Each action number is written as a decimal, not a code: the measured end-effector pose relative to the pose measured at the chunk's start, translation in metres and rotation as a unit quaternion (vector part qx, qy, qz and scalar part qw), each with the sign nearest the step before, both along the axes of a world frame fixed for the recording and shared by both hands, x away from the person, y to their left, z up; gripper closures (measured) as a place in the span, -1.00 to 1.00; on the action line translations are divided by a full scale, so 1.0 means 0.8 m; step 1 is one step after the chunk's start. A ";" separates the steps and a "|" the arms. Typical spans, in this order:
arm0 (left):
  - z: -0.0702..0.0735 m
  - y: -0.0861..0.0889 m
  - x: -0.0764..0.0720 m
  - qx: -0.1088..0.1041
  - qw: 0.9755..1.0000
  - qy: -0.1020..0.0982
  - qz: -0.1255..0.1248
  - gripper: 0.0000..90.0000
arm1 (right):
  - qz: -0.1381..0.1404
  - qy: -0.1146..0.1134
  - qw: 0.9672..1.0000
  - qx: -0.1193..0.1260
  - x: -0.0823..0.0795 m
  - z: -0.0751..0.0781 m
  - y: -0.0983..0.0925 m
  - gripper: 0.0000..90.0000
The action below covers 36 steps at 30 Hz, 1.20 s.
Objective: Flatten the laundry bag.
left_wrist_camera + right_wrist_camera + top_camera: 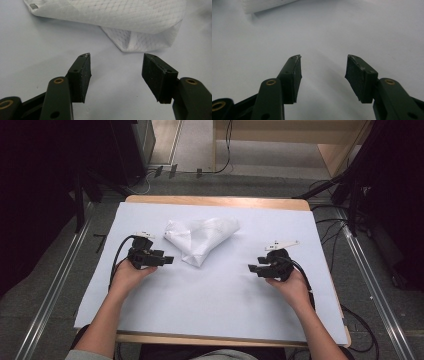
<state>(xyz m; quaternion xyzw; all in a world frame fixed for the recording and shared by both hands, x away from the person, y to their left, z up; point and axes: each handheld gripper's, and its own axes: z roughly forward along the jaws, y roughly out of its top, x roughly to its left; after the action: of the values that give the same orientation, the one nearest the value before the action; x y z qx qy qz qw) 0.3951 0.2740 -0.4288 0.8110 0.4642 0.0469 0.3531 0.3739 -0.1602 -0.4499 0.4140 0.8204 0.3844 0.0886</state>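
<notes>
Waiting hand, left: the left black two-jaw gripper [167,260] rests low on the pale sheet at about 9 o'clock of the table, jaws spread and holding nothing, aimed toward 3 o'clock so the cloth's nearest corner lies just ahead of it.

Left pads: the dark rubber pads [83,75] stand wide apart in the left gripper view, probably so a fold of fabric can slide between them (the corner sits just beyond the tips, not yet touched).

Work piece: the crumpled white mesh-textured cloth [200,237], folded roughly into a wedge, lies a little left of centre toward 12 o'clock, its narrow tip pointing to 6 o'clock; it lies loose on the white sheet covering the wooden table [210,295].

Cloth seen close: its quilted weave and a doubled-over flap [140,40] show at the top of the left gripper view, near the jaws.

Waiting hand, right: the right black two-jaw gripper [251,268] sits at about 3 o'clock, well apart from the cloth, jaws likewise spread and holding nothing, pointing toward 9 o'clock.

Why mirrored: both tools face inward, seemingly poised to take the cloth from either side.
</notes>
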 end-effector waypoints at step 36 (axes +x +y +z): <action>-0.037 -0.008 0.102 0.008 0.998 -0.029 0.054 0.97 | -0.006 -0.002 1.000 -0.014 -0.009 0.001 -0.007 0.05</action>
<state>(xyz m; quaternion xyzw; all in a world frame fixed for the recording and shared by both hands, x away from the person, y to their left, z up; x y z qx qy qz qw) 0.4768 0.2679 -0.4588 0.7861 0.4961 0.0933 0.3567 0.3666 -0.1662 -0.4494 0.4169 0.8228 0.3736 0.0982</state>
